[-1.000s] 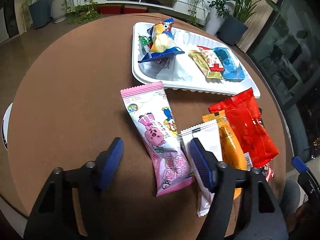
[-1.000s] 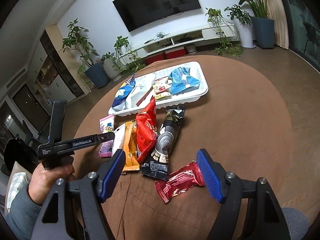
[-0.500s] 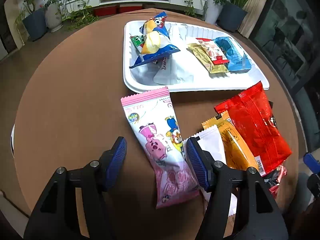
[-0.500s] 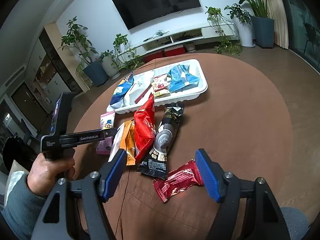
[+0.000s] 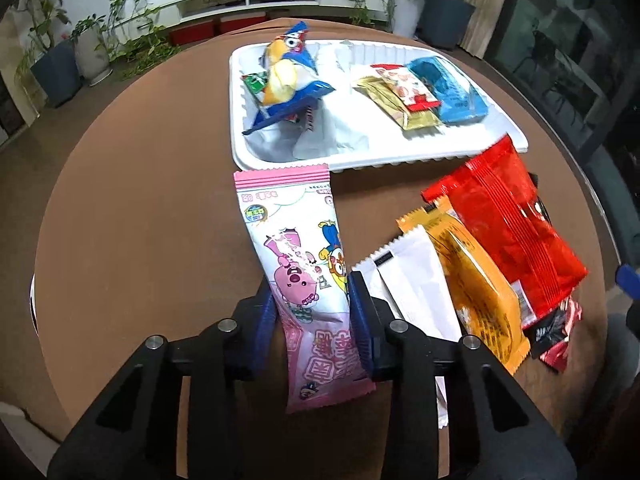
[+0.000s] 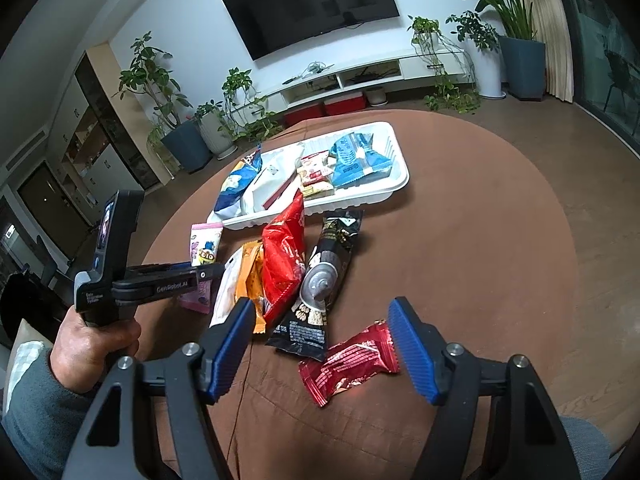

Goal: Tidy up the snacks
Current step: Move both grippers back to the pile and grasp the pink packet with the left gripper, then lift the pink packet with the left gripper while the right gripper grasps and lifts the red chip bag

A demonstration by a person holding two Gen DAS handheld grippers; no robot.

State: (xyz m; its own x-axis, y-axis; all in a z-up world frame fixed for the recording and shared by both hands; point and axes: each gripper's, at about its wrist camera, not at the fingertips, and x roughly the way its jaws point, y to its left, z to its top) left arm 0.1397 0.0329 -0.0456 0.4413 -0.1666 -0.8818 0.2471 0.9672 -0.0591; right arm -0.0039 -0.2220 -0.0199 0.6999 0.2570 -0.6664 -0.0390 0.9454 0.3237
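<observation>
My left jaws [image 5: 312, 312] closing on pink pack [image 5: 304, 280], grip mid-body then lift to tray [image 5: 240, 148]; right jaws [image 6: 320, 344] released

The left gripper [image 5: 312, 316] points steeply down, its blue pads [image 5: 362, 312] closing against both edges of a pink snack packet [image 5: 300, 272] between them. A bare hand [image 6: 94, 340] in a grey sleeve [image 6: 36, 412] grasps its handle. The right gripper [image 6: 322, 344] hovers lower-angled, its jaws standing wide apart with nothing touching them.
</observation>
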